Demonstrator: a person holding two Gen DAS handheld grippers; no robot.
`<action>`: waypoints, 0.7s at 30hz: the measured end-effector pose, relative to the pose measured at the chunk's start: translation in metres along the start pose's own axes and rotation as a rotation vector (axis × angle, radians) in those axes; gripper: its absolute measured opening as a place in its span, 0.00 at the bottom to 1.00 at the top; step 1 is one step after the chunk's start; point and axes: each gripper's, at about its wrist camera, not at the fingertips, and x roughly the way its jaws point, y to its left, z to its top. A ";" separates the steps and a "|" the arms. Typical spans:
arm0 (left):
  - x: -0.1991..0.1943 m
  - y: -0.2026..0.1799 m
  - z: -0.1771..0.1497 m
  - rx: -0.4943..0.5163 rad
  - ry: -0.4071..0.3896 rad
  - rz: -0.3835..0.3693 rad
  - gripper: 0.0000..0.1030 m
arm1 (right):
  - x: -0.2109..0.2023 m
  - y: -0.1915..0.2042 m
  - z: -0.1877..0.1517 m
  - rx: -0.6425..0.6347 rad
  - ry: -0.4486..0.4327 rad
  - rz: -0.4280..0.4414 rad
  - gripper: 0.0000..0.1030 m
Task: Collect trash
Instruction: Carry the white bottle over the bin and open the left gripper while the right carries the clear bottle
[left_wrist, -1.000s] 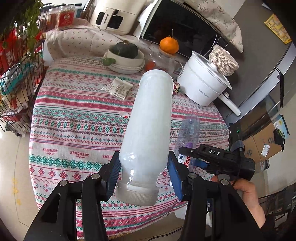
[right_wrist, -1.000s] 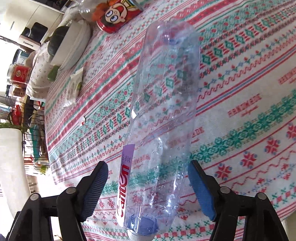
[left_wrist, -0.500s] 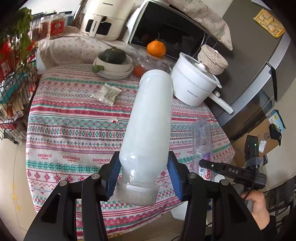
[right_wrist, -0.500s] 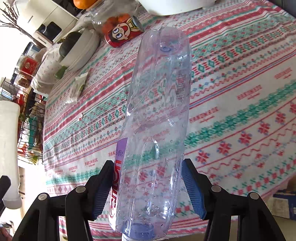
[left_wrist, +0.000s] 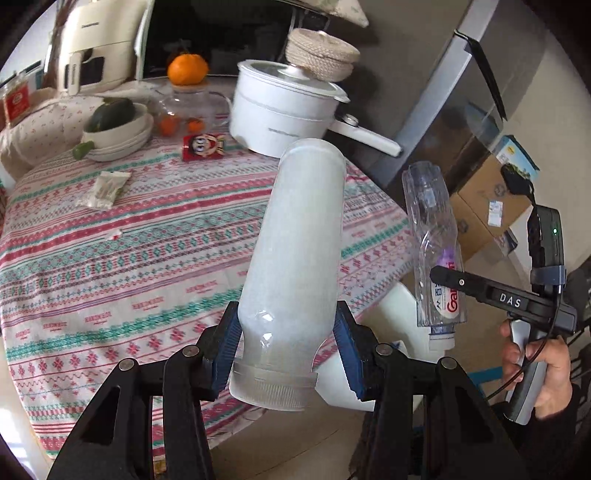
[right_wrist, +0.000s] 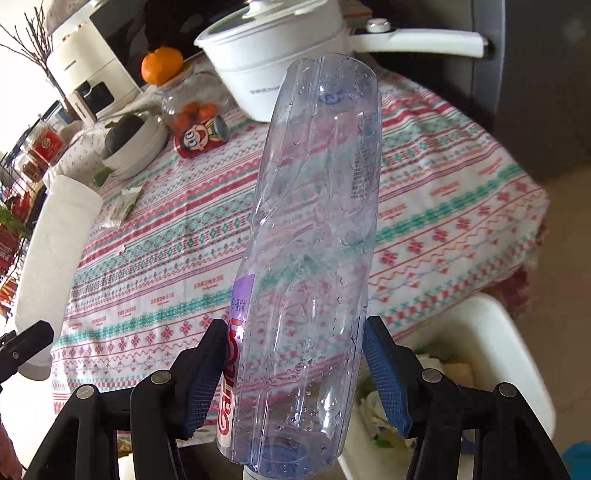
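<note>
My left gripper (left_wrist: 286, 350) is shut on a frosted white bottle (left_wrist: 295, 258), cap end toward the camera, held above the table's near edge. My right gripper (right_wrist: 295, 369) is shut on a dented clear plastic bottle (right_wrist: 314, 240) with a red and purple label; it also shows in the left wrist view (left_wrist: 436, 251), held off the table's right side. A white trash bin (right_wrist: 491, 332) with crumpled waste inside stands on the floor below the right gripper. The white bottle shows at the left of the right wrist view (right_wrist: 55, 258).
The round table (left_wrist: 110, 258) has a patterned cloth. On it lie a small white packet (left_wrist: 103, 188), a paper scrap (left_wrist: 112, 234), a red cartoon can (left_wrist: 203, 147), a bowl with a green squash (left_wrist: 114, 129), a glass jar (left_wrist: 184, 107) and a white pot (left_wrist: 288, 107). Cardboard boxes (left_wrist: 487, 210) stand at right.
The right gripper closed on the clear bottle and lifted it off the table toward the bin. Both grippers pulled back and rightward from the table; the left still holds the white bottle.
</note>
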 end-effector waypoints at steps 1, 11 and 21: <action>0.005 -0.010 -0.002 0.013 0.015 -0.020 0.50 | -0.005 -0.008 -0.001 0.010 -0.009 -0.012 0.62; 0.056 -0.100 -0.035 0.216 0.190 -0.085 0.51 | -0.054 -0.074 -0.020 0.082 -0.073 -0.090 0.62; 0.137 -0.152 -0.080 0.391 0.435 -0.054 0.51 | -0.065 -0.100 -0.032 0.098 -0.058 -0.178 0.63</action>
